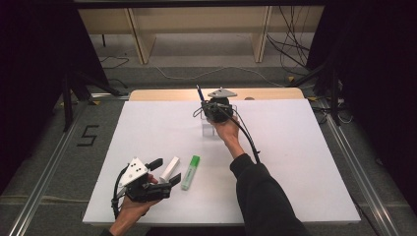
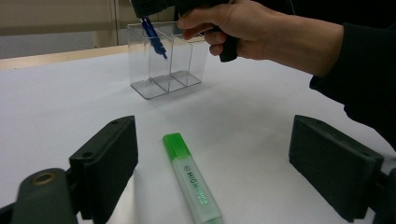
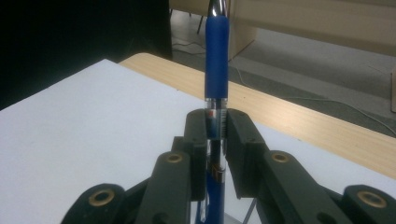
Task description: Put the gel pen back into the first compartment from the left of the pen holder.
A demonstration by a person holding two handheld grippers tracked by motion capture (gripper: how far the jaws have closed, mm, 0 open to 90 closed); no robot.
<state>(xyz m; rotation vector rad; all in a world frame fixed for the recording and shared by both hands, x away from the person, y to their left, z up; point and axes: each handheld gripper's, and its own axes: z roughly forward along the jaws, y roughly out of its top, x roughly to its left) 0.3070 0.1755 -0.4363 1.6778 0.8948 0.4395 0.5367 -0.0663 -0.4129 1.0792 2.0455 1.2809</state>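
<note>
My right gripper (image 3: pixel 217 126) is shut on a blue pen (image 3: pixel 217 60), which stands upright between its pads. In the high view this gripper (image 1: pixel 212 110) hangs over a clear holder with three compartments (image 1: pixel 210 130) at the table's far middle. From the left gripper view, the pen (image 2: pixel 154 37) slants down with its tip inside the left compartment of the holder (image 2: pixel 182 56). A green highlighter (image 2: pixel 191 182) lies flat on the white surface ahead of my left gripper (image 2: pixel 215 140), whose jaws stand wide apart with nothing gripped. In the high view a white block (image 1: pixel 170 166) lies by the left gripper (image 1: pixel 166 171), just left of the highlighter (image 1: pixel 191 172).
A white sheet (image 1: pixel 295 162) covers the table, and a strip of bare wood (image 1: pixel 162 94) shows at its far edge. Beyond it stand a wooden shelf unit (image 1: pixel 196 24) and loose cables (image 1: pixel 290 44) on the floor. Dark stands flank both sides.
</note>
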